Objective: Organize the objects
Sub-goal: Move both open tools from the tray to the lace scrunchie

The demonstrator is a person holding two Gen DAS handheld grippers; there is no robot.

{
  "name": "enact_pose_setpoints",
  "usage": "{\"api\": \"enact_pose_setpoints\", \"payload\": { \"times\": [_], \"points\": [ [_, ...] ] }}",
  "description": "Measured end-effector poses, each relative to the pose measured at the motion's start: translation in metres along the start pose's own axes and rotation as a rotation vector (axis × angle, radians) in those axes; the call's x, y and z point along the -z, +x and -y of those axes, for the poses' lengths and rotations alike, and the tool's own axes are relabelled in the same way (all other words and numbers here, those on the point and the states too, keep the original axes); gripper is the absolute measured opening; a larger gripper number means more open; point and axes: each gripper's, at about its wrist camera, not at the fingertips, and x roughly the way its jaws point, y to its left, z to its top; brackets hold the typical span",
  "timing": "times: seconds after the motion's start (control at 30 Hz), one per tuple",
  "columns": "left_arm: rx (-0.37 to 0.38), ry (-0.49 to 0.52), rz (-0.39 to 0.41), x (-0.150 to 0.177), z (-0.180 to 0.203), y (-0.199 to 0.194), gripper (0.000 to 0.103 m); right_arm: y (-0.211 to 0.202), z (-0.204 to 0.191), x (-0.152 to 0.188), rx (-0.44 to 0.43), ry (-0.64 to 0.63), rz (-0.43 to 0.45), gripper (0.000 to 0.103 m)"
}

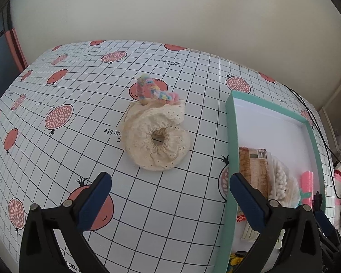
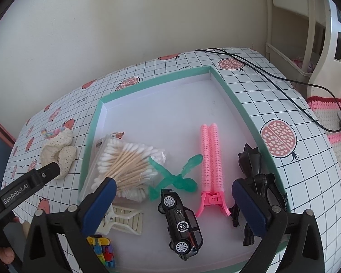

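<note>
Two scrunchies, a cream lace scrunchie [image 1: 158,145] and a pastel scrunchie [image 1: 152,89], remain mid-counter [image 1: 56,159] outside the teal box [image 2: 243,111], already holding most items, as both the left hand-held gripper [image 1: 170,186] and right hand-held gripper [image 2: 174,195] hover apart, empty.

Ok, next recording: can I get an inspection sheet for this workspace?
Surface: table under a grid cloth printed with pomegranates.
Job's things: cream scrunchie and pastel scrunchie on the cloth, outside the box; cotton swabs, green figure, pink clip, toy car, black figure, cream clip and block toy inside.
Clutter: nothing seen.
Claws: left claw open, facing the cream scrunchie; right claw open over the box.
Cables: black cable on the table.
Surroundings: wall; crochet cloth.
</note>
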Motion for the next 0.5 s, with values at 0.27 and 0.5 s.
{"api": "enact_pose_setpoints", "payload": {
  "times": [0.27,0.5],
  "points": [
    [0.033,-0.038,-0.019,-0.005,-0.006,-0.001,0.103,-0.006,-0.006,-0.004,0.031,-0.033,0.013,0.103],
    [0.087,-0.116,-0.020,-0.028,-0.026,-0.020,0.103,-0.035,-0.014,-0.032,0.019,0.031,0.025,0.103]
  ]
}}
